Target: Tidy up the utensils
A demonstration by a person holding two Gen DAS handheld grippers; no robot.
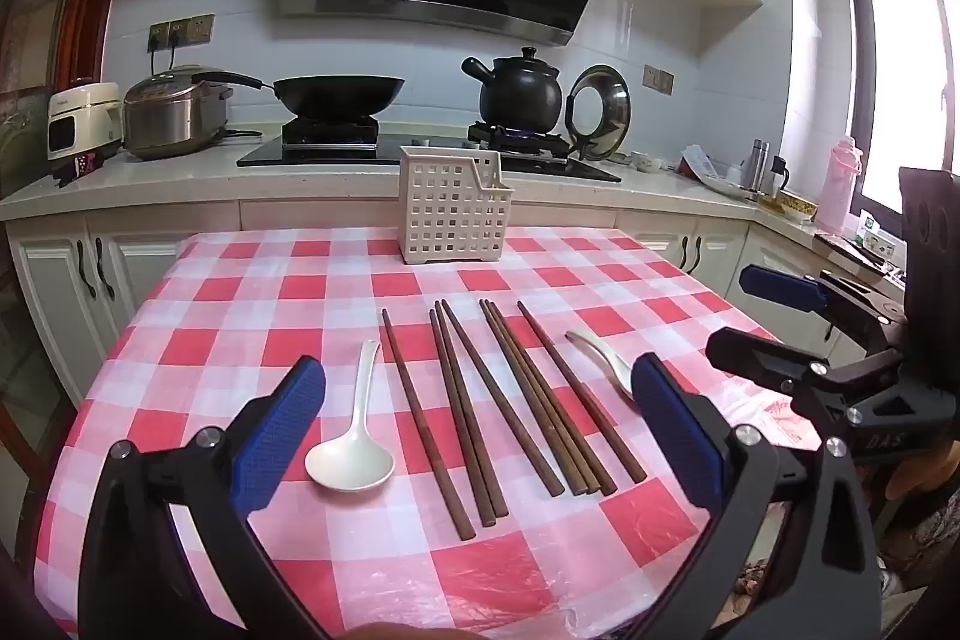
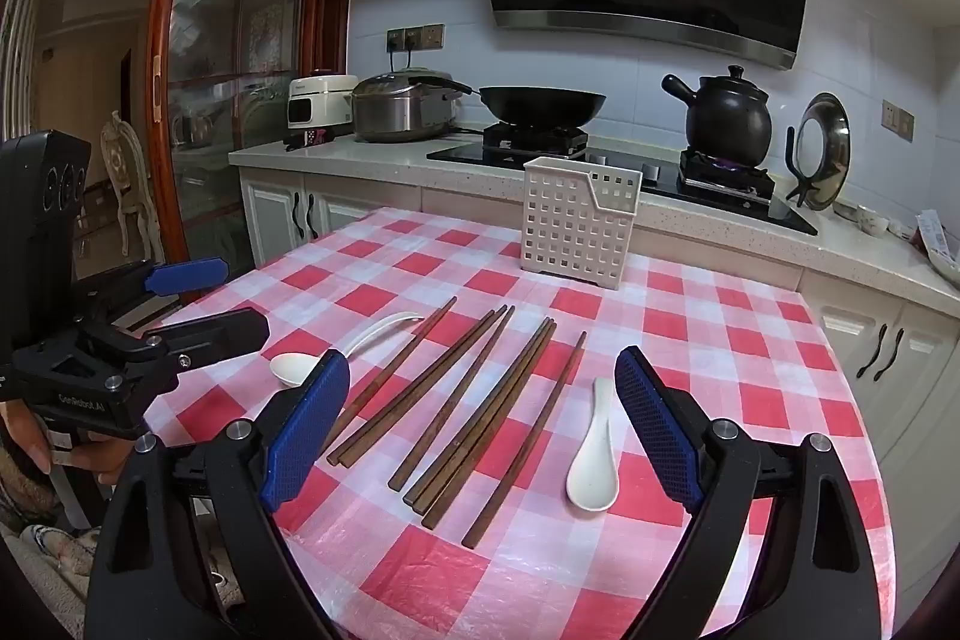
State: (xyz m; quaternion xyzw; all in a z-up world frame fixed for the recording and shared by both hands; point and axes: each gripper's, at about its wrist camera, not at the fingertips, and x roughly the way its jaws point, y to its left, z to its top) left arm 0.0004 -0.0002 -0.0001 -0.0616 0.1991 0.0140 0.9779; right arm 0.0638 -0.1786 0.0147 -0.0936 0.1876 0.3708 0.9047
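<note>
Several brown chopsticks (image 1: 468, 400) (image 2: 456, 400) lie side by side on the red-and-white checked table (image 1: 240, 328) (image 2: 750, 340). One white spoon (image 1: 351, 454) (image 2: 294, 367) rests to their left, a second white spoon (image 1: 600, 352) (image 2: 594, 472) to their right. A white perforated utensil basket (image 1: 450, 208) (image 2: 576, 220) stands upright at the table's far edge. My left gripper (image 1: 480, 364) (image 2: 243, 298) hovers open over the near left side, and nothing is between its fingers. My right gripper (image 2: 483, 358) (image 1: 727, 309) hovers open over the near right side, also holding nothing.
Behind the table runs a kitchen counter (image 1: 180, 184) with a rice cooker (image 1: 174, 112), a wok (image 1: 336, 91), a black clay pot (image 1: 519, 91) on a lit burner and a steel lid (image 1: 600, 112). A hand (image 2: 36, 436) holds the left gripper's handle.
</note>
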